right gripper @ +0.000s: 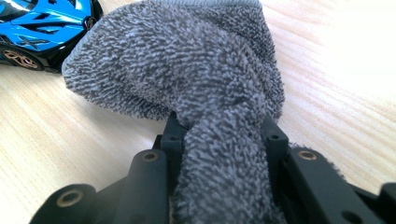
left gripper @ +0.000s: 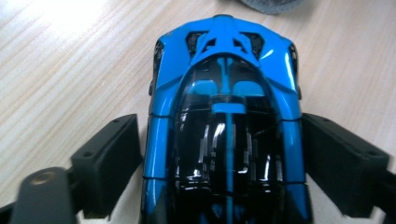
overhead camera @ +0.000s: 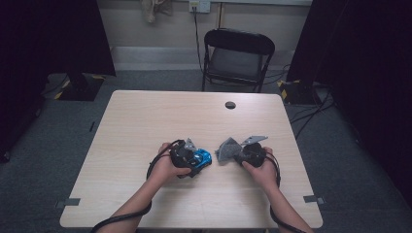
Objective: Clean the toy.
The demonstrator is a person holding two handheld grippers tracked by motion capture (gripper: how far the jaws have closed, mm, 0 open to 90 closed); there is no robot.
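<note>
Left gripper (left gripper: 224,158) clamps toy car (left gripper: 224,116) | right gripper (right gripper: 219,140) pinches cloth (right gripper: 187,60) | table (overhead camera: 145,116) far half bare

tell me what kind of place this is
Probably a recording room or lab rather than a home: black curtains hang on both sides, cables run over grey carpet, and a lone folding chair faces a plain wooden table.

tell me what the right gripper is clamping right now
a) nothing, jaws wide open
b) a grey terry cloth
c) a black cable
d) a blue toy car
b: in the right gripper view the right gripper has its jaws pinched on a bunched grey cloth, while the blue toy car sits between the jaws of the left gripper.
</note>
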